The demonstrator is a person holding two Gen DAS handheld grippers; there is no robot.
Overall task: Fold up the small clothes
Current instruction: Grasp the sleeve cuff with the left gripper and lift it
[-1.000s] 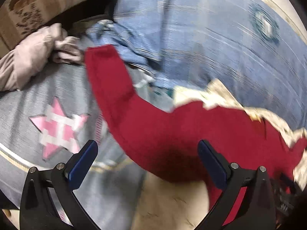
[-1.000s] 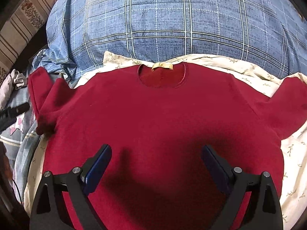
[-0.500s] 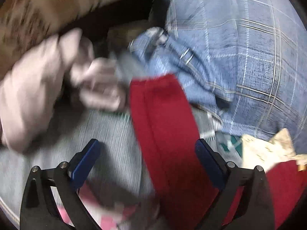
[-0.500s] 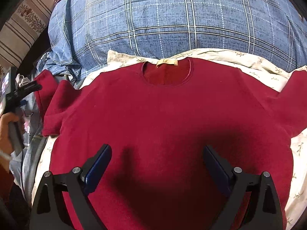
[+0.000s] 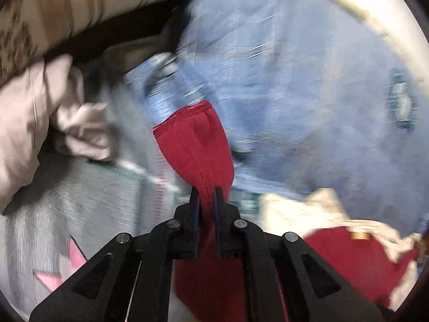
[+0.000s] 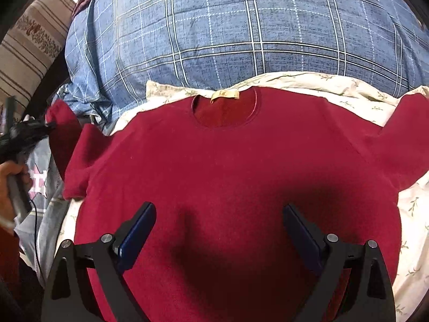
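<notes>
- My left gripper is clamped on the red shirt's sleeve.
- My right gripper hovers spread apart over the shirt, flat on a floral cloth beside a blue plaid quilt.

L gripper: jaws pinched tight on red sleeve, fabric bunched betw pads, tilted downward; view blurred. Seen from R cam at far left edge, person's hand wrapped round its handle. R gripper: jaws spread wide, nothing betw them, angled down, hovering.
</notes>
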